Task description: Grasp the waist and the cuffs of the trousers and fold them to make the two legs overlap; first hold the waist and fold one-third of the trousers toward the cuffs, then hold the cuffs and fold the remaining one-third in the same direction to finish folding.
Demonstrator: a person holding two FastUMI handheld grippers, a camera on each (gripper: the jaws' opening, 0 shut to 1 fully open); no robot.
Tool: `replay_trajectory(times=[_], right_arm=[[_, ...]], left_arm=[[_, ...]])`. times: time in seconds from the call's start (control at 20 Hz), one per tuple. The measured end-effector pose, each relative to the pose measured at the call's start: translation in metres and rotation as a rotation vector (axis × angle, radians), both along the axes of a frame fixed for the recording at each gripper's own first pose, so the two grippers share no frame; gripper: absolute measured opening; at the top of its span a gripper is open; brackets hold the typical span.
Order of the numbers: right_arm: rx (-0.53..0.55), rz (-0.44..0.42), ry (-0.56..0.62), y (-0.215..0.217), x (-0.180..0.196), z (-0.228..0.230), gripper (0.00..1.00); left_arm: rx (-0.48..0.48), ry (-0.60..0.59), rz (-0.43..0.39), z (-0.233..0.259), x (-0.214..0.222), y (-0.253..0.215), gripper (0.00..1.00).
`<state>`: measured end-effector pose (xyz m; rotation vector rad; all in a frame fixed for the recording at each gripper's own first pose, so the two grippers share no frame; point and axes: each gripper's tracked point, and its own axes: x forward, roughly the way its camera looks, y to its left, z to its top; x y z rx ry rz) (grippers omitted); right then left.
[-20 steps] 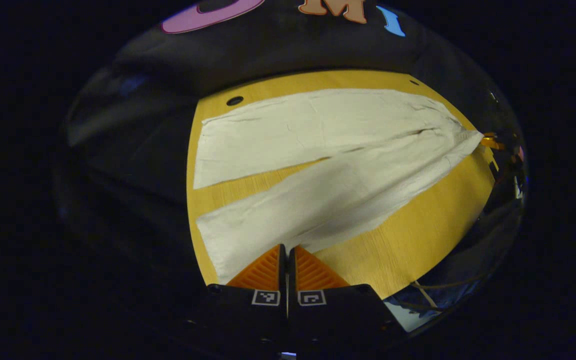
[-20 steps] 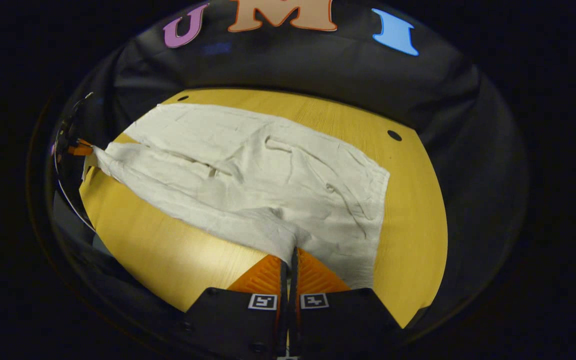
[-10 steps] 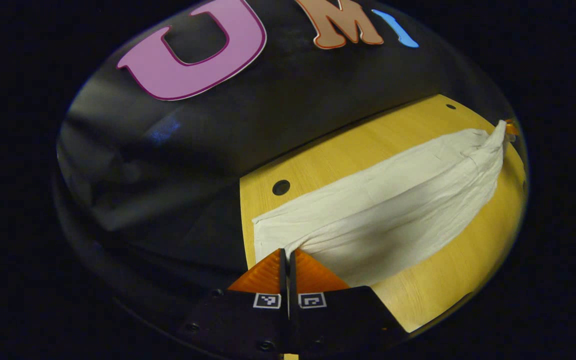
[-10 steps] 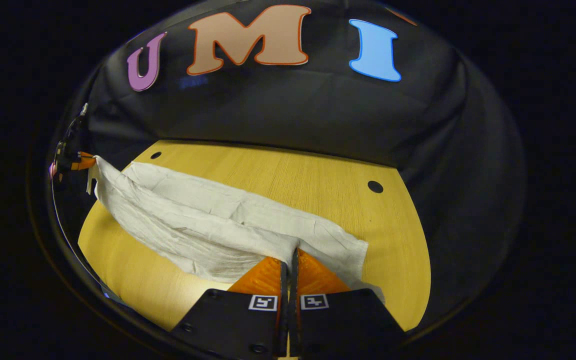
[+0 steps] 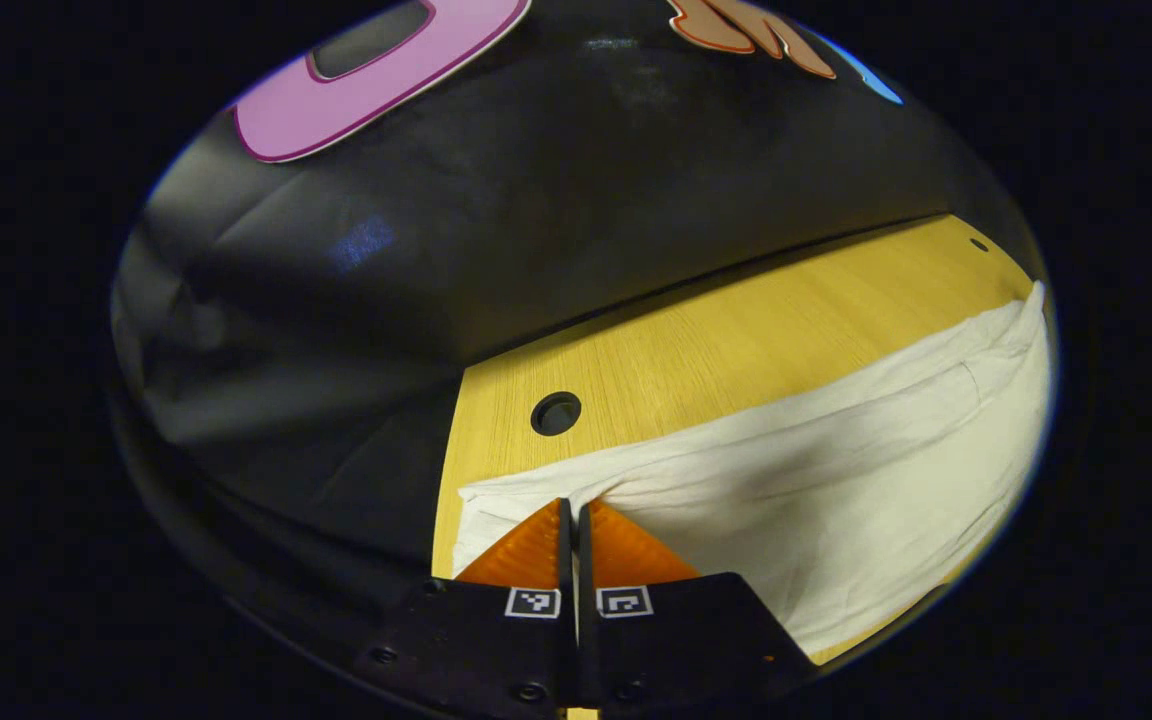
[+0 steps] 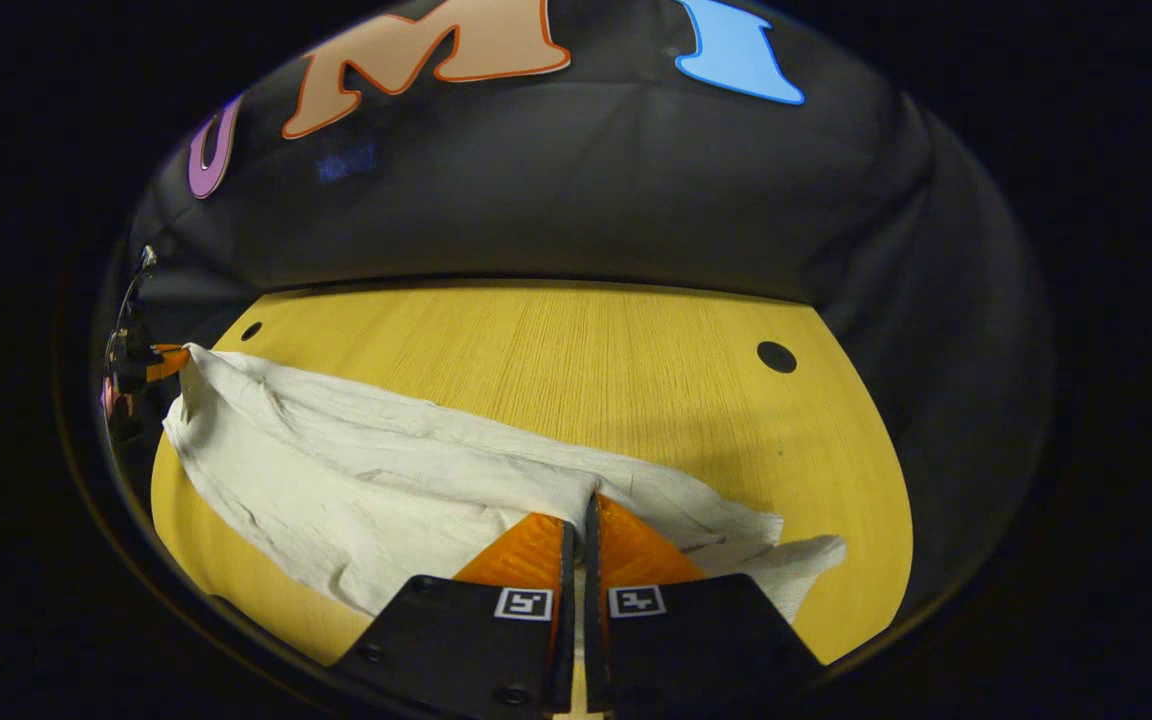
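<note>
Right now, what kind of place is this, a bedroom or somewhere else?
Probably a recording booth, not a bedroom. A bare wooden table with round holes stands against a black cloth wall, and two handheld grippers, left and right, pinch white trousers.

wall: black cloth [image 6: 576, 200], creased | table: yellow wood [image 6: 616, 370], round holes | light: dim
</note>
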<state>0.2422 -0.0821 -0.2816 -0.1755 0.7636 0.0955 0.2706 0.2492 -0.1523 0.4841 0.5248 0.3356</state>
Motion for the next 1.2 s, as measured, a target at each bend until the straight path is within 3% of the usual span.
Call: replay_trajectory(times=[0.15,0.2,0.35,0.5,0.55,0.6,0.7,0.75,0.85,0.9,1.05,1.1,1.15,1.2], right_arm=[[0.043,-0.036,-0.005,-0.003,0.015,-0.009,0.18],[0.073,-0.048,-0.006,-0.003,0.018,-0.012,0.31],[0.142,-0.099,-0.051,-0.008,0.026,-0.001,0.72],[0.183,-0.152,-0.082,-0.026,0.018,0.017,0.99],[0.193,-0.183,-0.091,-0.037,0.012,0.023,0.98],[0.211,-0.218,-0.096,-0.047,0.003,0.029,0.92],[0.259,-0.304,-0.088,-0.071,-0.014,0.032,0.96],[0.28,-0.347,-0.08,-0.084,-0.025,0.032,0.92],[0.308,-0.416,-0.071,-0.106,-0.049,0.029,0.92],[0.319,-0.443,-0.065,-0.115,-0.059,0.025,0.96],[0.356,-0.51,-0.031,-0.127,-0.086,0.007,0.96],[0.376,-0.529,-0.023,-0.128,-0.091,0.0,0.92],[0.398,-0.541,-0.012,-0.126,-0.096,-0.006,0.96],[0.415,-0.554,-0.002,-0.124,-0.101,-0.011,0.92]], left_arm=[[-0.021,-0.016,0.034,-0.017,0.013,0.005,0.02],[-0.038,-0.003,0.051,-0.027,0.012,0.004,0.1],[-0.131,-0.056,0.088,-0.034,0.005,-0.008,0.95],[-0.221,-0.189,0.097,-0.01,-0.001,-0.016,0.96],[-0.248,-0.222,0.09,-0.001,-0.008,-0.021,0.97],[-0.276,-0.255,0.082,0.01,-0.013,-0.025,0.96],[-0.318,-0.309,0.075,0.02,-0.019,-0.022,0.96],[-0.331,-0.315,0.078,0.018,-0.02,-0.019,0.97],[-0.354,-0.318,0.094,0.005,-0.019,-0.01,0.97],[-0.361,-0.328,0.102,0.005,-0.018,-0.007,0.97],[-0.369,-0.338,0.14,0.008,-0.016,-0.006,0.97],[-0.373,-0.342,0.151,0.011,-0.012,-0.007,0.97],[-0.376,-0.346,0.159,0.014,-0.011,-0.008,0.98],[-0.376,-0.347,0.17,0.012,-0.013,-0.007,0.96]])
